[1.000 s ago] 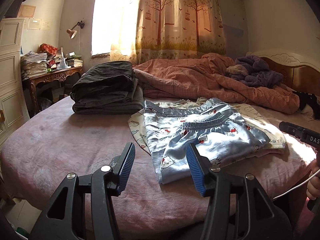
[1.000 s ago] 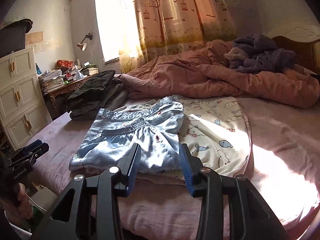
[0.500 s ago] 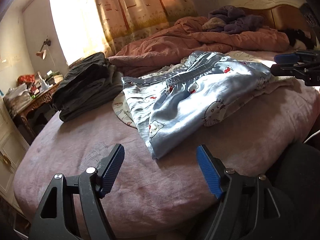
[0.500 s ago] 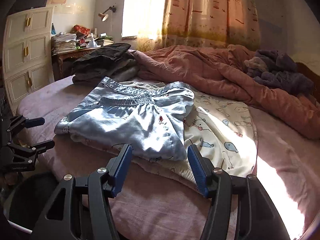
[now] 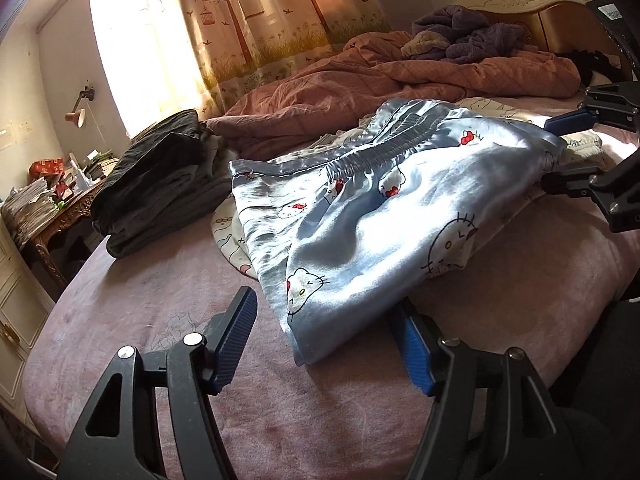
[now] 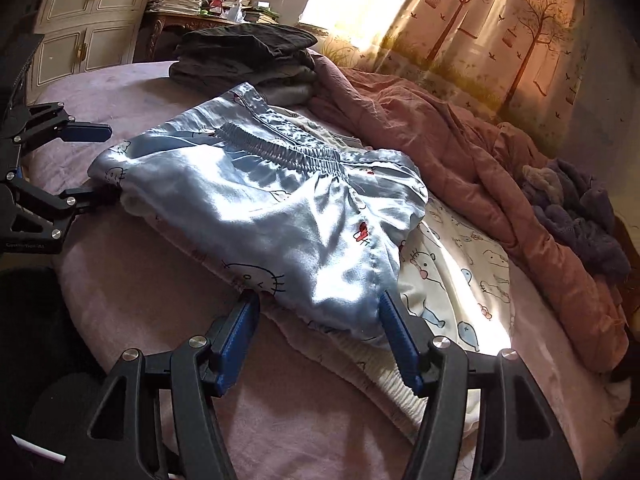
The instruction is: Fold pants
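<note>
Light blue satin pants (image 5: 372, 216) with cat prints and an elastic waistband lie folded on the bed, also in the right wrist view (image 6: 280, 208). My left gripper (image 5: 326, 340) is open, its jaws on either side of the pants' near left corner. My right gripper (image 6: 318, 328) is open, its jaws on either side of the pants' near right corner. Each gripper shows in the other's view: the right one (image 5: 560, 156) at the pants' far edge, the left one (image 6: 96, 164) likewise, both open.
A cream printed garment (image 6: 460, 276) lies under the pants. A stack of dark folded clothes (image 5: 160, 184) sits at the left. A rumpled pink quilt (image 5: 400, 72) and purple clothes (image 5: 468, 36) lie behind. A cluttered desk (image 5: 48, 208) and white cabinet (image 6: 88, 20) stand beside the bed.
Both grippers have moved in toward the pants from opposite sides and now straddle its corners. The jaws stay open. The pants have not moved.
</note>
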The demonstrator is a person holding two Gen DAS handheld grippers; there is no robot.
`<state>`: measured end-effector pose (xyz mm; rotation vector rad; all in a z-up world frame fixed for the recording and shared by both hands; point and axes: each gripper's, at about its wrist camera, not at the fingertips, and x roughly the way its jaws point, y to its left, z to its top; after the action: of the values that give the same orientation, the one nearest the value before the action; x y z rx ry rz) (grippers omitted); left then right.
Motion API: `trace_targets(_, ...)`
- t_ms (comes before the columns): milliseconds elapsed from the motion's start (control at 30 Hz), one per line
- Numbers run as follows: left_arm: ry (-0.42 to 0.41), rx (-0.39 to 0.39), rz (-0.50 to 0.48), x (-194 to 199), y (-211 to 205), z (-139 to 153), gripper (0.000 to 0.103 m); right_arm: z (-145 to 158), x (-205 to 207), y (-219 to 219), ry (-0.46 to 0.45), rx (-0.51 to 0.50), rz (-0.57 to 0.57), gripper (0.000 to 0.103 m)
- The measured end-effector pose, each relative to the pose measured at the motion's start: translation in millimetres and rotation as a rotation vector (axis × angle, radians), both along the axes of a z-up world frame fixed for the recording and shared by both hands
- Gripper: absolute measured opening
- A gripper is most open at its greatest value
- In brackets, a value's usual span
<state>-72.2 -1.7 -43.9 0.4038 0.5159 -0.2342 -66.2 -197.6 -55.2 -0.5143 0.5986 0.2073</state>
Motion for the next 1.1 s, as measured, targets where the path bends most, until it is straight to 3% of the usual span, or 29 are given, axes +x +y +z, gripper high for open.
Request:
trace_targets(133,-0.013,0.026,-0.027,0,-3,1,0.050,1,4,-1,-0.025,-0.019,0.009,0.061)
trace_targets(233,-0.032,0.054,-0.049,-2,-5,0,0.049,1,0,5,-0.087,-0.109,0.055,0.056)
trace_targets(433,-0.047,0.060,-0.072,0,-5,-2,0.049,-4,-11,19,-0.208,-0.296,0.130,0.056)
trace_targets(500,-0.032,0.048,-0.063,3,-5,-2,0.038,-6,-6,22,-0.197,-0.317,0.124,0.052)
trace_targets(533,-0.025,0.039,-0.065,3,-4,-1,0.018,-7,-3,23,-0.188,-0.315,0.117,0.041)
trace_targets(633,-0.068,0.022,-0.050,-5,-3,7,0.004,-5,3,21,-0.162,-0.279,0.093,0.021)
trace_targets(667,-0.085,0.017,-0.051,-9,-3,11,0.002,-3,3,20,-0.156,-0.261,0.085,0.014)
trace_targets(767,-0.112,0.004,-0.073,-19,-2,21,0.002,4,2,17,-0.148,-0.213,0.065,0.007)
trace_targets(967,-0.174,0.043,-0.076,-35,-5,31,0.002,16,-9,12,-0.121,-0.144,0.075,0.004)
trace_targets(1100,-0.204,0.025,-0.104,-57,-1,40,0.002,26,-28,5,-0.099,-0.080,0.113,0.004)
